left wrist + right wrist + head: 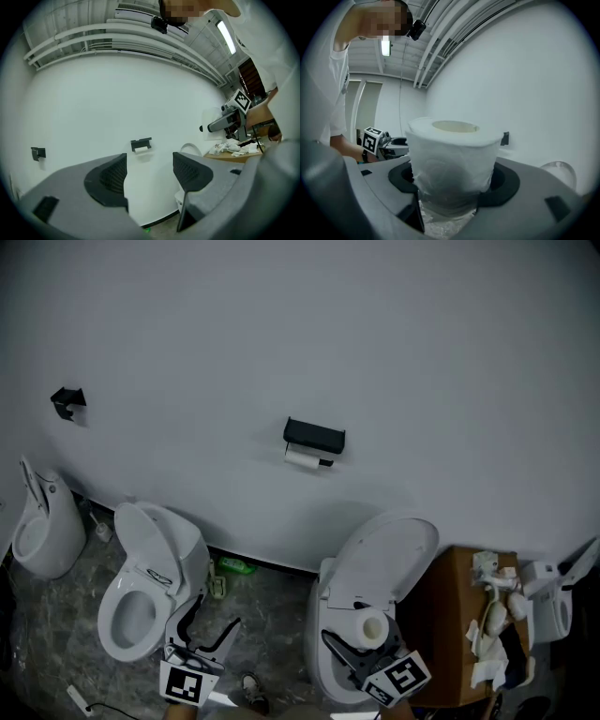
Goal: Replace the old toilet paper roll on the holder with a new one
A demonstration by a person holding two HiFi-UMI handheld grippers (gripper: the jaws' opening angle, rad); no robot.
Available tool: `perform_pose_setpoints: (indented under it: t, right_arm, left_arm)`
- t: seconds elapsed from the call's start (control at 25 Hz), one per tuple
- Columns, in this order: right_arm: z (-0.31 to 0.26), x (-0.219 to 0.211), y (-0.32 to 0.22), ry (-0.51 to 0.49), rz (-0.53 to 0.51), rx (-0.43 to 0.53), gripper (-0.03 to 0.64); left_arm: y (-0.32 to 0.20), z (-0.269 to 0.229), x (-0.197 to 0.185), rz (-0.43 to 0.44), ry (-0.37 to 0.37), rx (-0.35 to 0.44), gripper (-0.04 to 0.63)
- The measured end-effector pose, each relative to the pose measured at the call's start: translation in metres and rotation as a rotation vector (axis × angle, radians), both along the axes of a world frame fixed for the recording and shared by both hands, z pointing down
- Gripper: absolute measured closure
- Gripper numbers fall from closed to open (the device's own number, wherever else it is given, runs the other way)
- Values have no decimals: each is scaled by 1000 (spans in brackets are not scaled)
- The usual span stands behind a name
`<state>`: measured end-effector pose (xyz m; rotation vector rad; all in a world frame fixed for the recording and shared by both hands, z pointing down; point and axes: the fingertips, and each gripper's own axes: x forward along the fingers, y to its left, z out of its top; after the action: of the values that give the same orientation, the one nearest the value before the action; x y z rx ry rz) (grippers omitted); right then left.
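At the far left of the head view, a white floor fixture (42, 526) was cut off by the frame edge. The small black bracket (67, 401) on the wall above it was too small to identify. Right of these stood an open toilet (150, 587). Just beside its bowl, low in the frame, was the left gripper (216, 613), its jaws apart with nothing between them; the hand bearing it was cut off at the bottom edge.

At centre, high on the white wall (422, 381), the black holder (314, 436) carried the old roll (302, 458). How much paper remained on it could not be made out.

Lower right of centre, in front of a second toilet (384, 554), the right gripper (452, 185) was clamped on the new roll (452, 159). The roll stood upright with its core opening upward, and it hid the inner jaw faces. It was well apart from the holder, below and to the right of it.

Further right, a brown cabinet (445, 624) bore crumpled white items (492, 615) that were hard to distinguish. A third toilet (553, 601) was cut off at the right edge.
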<state>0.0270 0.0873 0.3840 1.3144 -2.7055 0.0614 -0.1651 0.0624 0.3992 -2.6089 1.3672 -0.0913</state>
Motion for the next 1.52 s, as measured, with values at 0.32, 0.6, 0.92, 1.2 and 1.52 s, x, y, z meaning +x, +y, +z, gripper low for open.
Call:
perform_pose_setpoints:
  t: [0.32,0.6,0.92,1.2,1.52]
  right_arm:
    - [-6,-15,-54,42,40,-12,311]
    - [-3,13,-97,29,79,-8,311]
    - [-5,63,-156,-24,83,12,311]
    - [-1,86,-196,-42,70,5,311]
    - [15,86,-226,-100,47,-44,311]
  left_arm:
    - [-74,5,5,80,9,16,305]
    - [-119,5,33,122,-36,30,304]
    - [-178,-8,82,123,-120,61,305]
    - [-227,-1,119,125,-176,39,304]
    - [-269,23,149,132,-258,44,304]
